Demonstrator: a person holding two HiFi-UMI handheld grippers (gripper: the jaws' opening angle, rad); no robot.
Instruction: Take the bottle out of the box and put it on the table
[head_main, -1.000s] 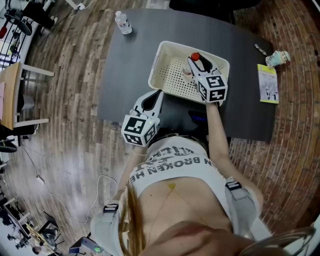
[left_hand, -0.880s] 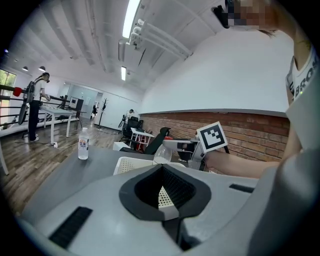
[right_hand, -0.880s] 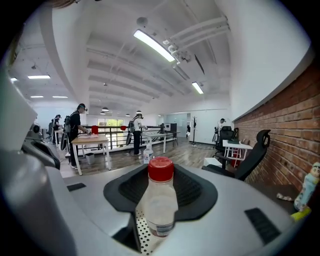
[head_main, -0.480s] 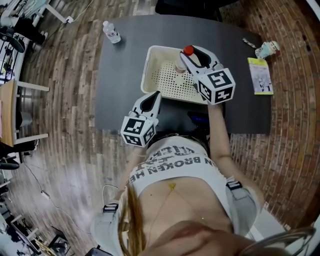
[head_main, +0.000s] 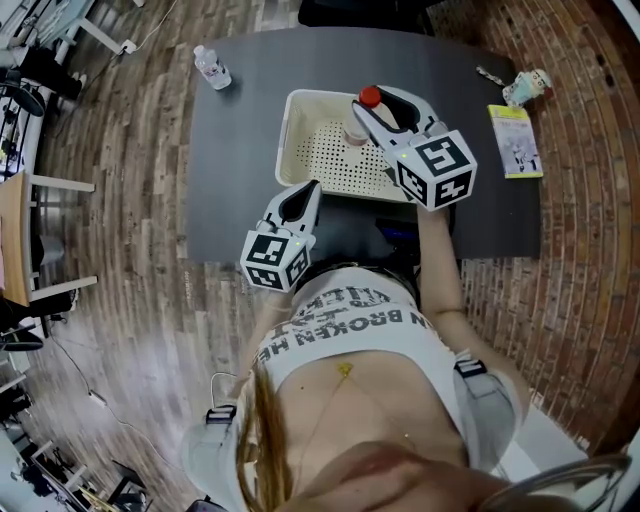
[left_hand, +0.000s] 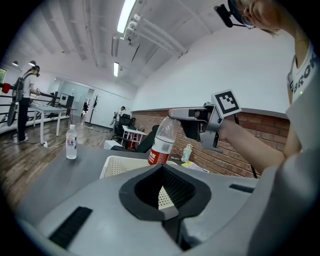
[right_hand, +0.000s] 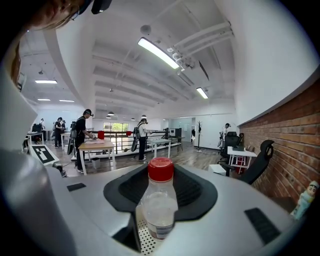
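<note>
The dark grey tabletop (head_main: 250, 130) has a rounded far edge and stands on a wood-plank floor (head_main: 140, 250). A white box (head_main: 325, 160) with a perforated bottom sits on it near the middle of the near edge. A small bottle (head_main: 211, 67) stands upright at the far left corner, well apart from the box. A yellow leaflet (head_main: 513, 140) lies flat along the right edge. Just beyond it, at the far right corner, lies a small pale figure (head_main: 527, 85), with a thin item (head_main: 488, 73) beside it that is too small to tell.

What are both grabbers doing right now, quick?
Left gripper: shut, holding nothing.
Right gripper: shut on the red-capped bottle, held over the basket.
</note>
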